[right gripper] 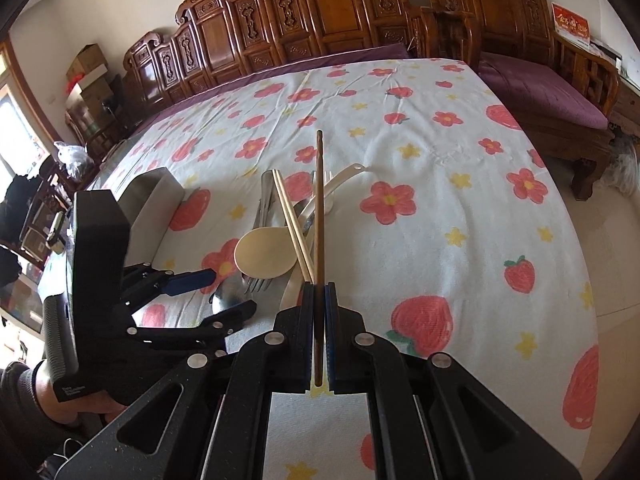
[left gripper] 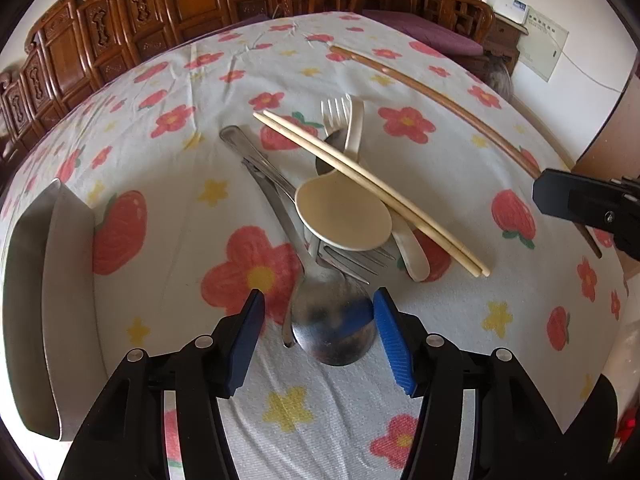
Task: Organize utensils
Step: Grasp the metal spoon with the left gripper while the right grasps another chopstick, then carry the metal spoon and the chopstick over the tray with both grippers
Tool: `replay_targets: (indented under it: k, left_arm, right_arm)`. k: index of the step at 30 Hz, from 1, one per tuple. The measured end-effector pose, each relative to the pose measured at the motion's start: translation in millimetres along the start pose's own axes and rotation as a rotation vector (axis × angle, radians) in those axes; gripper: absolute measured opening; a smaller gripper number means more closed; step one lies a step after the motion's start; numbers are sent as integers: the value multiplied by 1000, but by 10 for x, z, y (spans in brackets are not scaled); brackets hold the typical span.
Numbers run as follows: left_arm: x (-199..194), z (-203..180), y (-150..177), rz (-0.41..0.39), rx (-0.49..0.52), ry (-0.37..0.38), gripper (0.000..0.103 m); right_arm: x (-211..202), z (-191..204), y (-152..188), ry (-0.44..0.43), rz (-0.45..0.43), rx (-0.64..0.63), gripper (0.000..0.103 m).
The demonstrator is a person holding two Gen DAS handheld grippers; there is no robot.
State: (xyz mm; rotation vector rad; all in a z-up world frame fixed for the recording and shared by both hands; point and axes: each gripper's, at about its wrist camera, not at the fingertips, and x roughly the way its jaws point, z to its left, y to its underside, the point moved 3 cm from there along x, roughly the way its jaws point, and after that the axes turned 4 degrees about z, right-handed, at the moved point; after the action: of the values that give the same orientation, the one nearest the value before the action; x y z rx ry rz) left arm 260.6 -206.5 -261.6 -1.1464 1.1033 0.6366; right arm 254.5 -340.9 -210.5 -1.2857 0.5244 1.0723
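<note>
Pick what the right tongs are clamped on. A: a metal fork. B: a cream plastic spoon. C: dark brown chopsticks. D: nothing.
C: the right tongs are shut on the dark brown chopsticks, which stick out forward above the utensil pile.

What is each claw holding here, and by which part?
Right claw clamps the brown chopstick near one end. Left claw holds nothing, open around the metal spoon's bowl.

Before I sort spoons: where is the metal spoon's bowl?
In the left wrist view the metal spoon lies at the pile's near end, its bowl between the open left gripper fingers, untouched.
</note>
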Motion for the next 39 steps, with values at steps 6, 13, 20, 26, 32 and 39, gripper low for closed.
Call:
replay_targets:
  k: [6,13,20,26,32,39]
  left_arm:
    - [-34,-53,55,-3,33,-22,41]
    - [-220,-17,156,-49,63,-64,41]
    - [-450,166,282,-79,39,-60,41]
    - [-647,311,333,-112,18,-56,41]
    - [-780,425,334,-120,25,-75,4]
    - [-785,545,386,-120,14,-53,2]
  right_arm:
    - [21,14,4,4,7,-8,6]
    - [54,49,20,14,16,-24,6]
    - [98,105,43,20,28,-45,6]
    - [118,158,56,20,33,-58,6]
    - [137,206,66,11,34,-65,6]
    - [183,252,102,17,45,-78,6]
